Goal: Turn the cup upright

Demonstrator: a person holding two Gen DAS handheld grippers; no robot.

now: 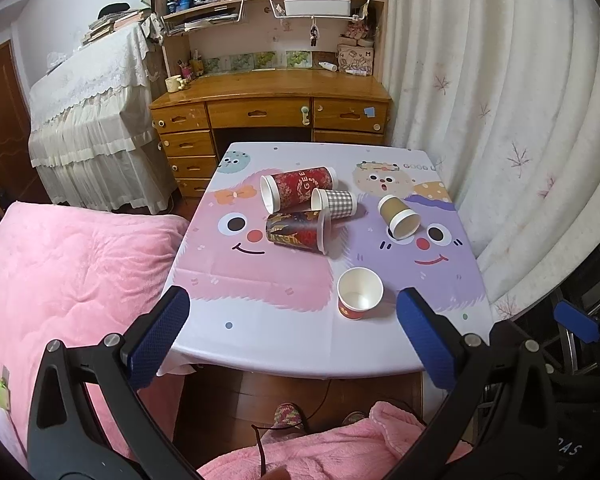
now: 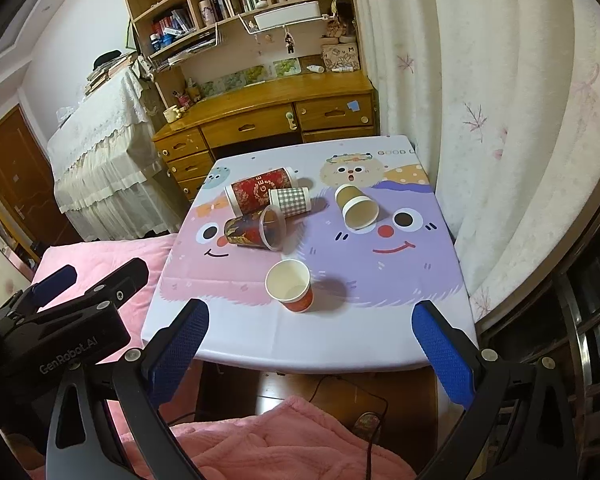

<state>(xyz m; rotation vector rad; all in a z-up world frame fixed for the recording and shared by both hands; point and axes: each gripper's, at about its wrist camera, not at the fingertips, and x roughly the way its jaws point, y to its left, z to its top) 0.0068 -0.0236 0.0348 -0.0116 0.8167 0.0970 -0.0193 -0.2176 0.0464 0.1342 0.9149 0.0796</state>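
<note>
A small red cup [image 1: 359,294] [image 2: 290,285] stands upright near the table's front edge. Four cups lie on their sides further back: a tall red patterned cup [image 1: 298,190] [image 2: 258,194], a grey checked cup [image 1: 334,204] [image 2: 290,201], a dark red cup with a clear rim [image 1: 298,232] [image 2: 256,232], and a brown cup [image 1: 398,216] [image 2: 356,205] to the right. My left gripper [image 1: 292,340] is open and empty, held before the table's front edge. My right gripper [image 2: 310,350] is open and empty, also short of the front edge.
The table [image 1: 260,344] [image 2: 380,344] has a cartoon-face cloth. A pink bed [image 1: 68,272] lies to the left, a white curtain [image 1: 500,120] to the right, a wooden desk [image 1: 268,108] behind. The left gripper's body [image 2: 60,320] shows at the right view's left.
</note>
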